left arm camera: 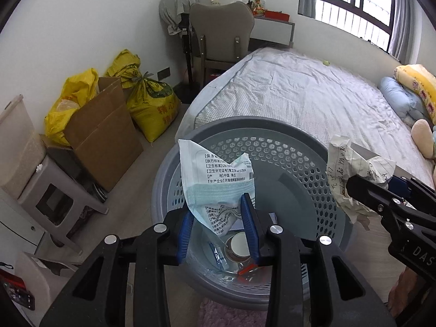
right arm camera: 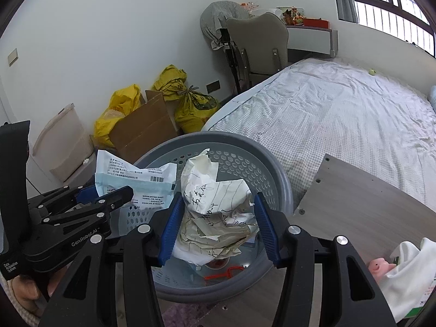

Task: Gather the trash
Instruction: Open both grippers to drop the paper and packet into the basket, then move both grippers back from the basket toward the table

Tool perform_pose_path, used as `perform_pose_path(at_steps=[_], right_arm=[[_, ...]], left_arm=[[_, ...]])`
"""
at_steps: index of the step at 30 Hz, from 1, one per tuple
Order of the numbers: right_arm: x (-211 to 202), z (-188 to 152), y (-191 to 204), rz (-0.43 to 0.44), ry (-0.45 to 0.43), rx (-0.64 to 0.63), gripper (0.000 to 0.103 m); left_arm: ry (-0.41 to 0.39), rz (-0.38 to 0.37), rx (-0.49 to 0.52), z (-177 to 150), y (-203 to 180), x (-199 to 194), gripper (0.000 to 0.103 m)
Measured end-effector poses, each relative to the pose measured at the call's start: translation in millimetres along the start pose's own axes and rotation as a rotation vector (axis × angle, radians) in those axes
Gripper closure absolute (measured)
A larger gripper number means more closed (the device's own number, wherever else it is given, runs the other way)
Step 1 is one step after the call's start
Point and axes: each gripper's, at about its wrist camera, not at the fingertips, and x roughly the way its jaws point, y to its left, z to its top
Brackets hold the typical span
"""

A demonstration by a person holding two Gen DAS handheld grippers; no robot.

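— Hovering over the grey basket (left arm camera: 245,130): left tongs (left arm camera: 218,223) pinching a mask packet (left arm camera: 215,179), right tongs (right arm camera: 215,226) pinching crumpled paper (right arm camera: 215,207).

— Remaining? Both pieces undropped; some trash already lies inside.

Over by the white wall, 3 yellow sacks (left arm camera: 152,106) crowd around an open cardboard box (left arm camera: 102,133), and a grey stool (left arm camera: 51,196) sits nearer. A grey chair (left arm camera: 222,31) faces the desk (left arm camera: 273,26) under the window (left arm camera: 354,2). The bed (left arm camera: 308,100) wears a checked sheet, bedding (left arm camera: 408,92) bundled at its far end.
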Motion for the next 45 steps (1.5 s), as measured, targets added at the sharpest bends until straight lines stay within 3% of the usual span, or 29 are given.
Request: perform_pose_path(at_steps=[11, 12, 13, 14, 16, 33, 45], right_arm=[[15, 5, 0, 0.002, 0.018, 0.007, 0.05], [14, 5, -1, 0.001, 0.017, 0.007, 0.05], [13, 5, -2, -0.003, 0.017, 0.007, 0.048], [12, 5, -2, -0.005, 0.016, 0.009, 0.042], [10, 6, -3, -0.003, 0.005, 0.019, 0.036], [-3, 5, -2, -0.016, -0.017, 0.021, 0.036], [-19, 4, 2, -0.021, -0.038, 0.015, 0.036]], left_arm=[[0.02, 0.011, -0.029, 1, 8, 7, 0.065], [0.019, 0.011, -0.03, 1, 9, 7, 0.062], [0.02, 0.013, -0.033, 2, 9, 7, 0.05], [0.017, 0.016, -0.039, 2, 9, 6, 0.031], [-0.011, 0.023, -0.047, 2, 11, 1, 0.022], [-0.01, 0.065, -0.058, 4, 13, -7, 0.022], [-0.033, 0.078, -0.092, 2, 22, -19, 0.015]])
